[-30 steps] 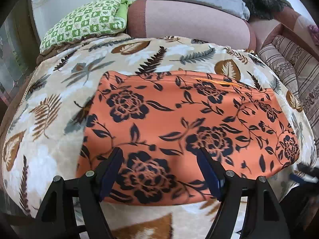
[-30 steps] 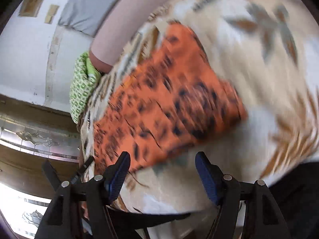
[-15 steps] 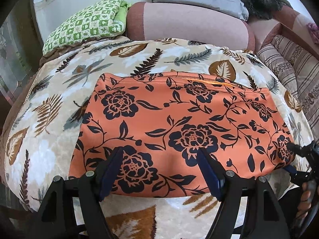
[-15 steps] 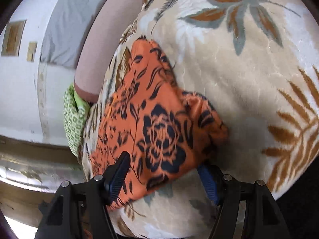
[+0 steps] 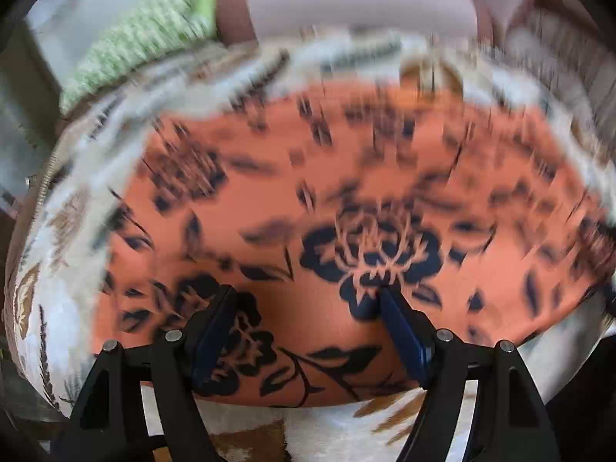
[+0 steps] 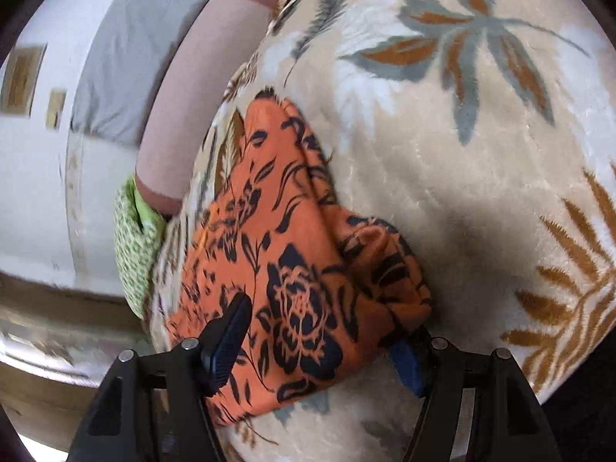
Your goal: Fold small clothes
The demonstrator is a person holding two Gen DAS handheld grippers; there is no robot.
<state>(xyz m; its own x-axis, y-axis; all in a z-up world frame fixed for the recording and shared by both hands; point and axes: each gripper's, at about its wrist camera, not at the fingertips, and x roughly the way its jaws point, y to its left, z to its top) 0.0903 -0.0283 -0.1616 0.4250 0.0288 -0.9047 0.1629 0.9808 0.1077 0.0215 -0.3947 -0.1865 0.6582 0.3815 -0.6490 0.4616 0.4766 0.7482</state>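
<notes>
An orange garment with dark flower print [image 5: 346, 200] lies spread flat on a cream leaf-patterned blanket [image 5: 65, 261]. My left gripper [image 5: 308, 308] is open, its fingers over the garment's near edge; this view is blurred by motion. In the right wrist view the same garment [image 6: 277, 254] shows from its end, with one corner bunched up. My right gripper [image 6: 323, 327] is open, its fingers straddling that bunched corner; one blue pad [image 6: 404, 362] sits partly under the cloth.
A green checked cushion [image 5: 142, 42] and a pink bolster [image 5: 346, 4] lie at the far edge of the blanket. A grey pillow [image 6: 131, 57] leans on the white wall behind. The blanket [image 6: 462, 154] drops off at the near edge.
My left gripper has pushed forward over the garment's near edge, blurring its view. My right gripper has moved in from beside the garment onto its bunched corner, still open.
</notes>
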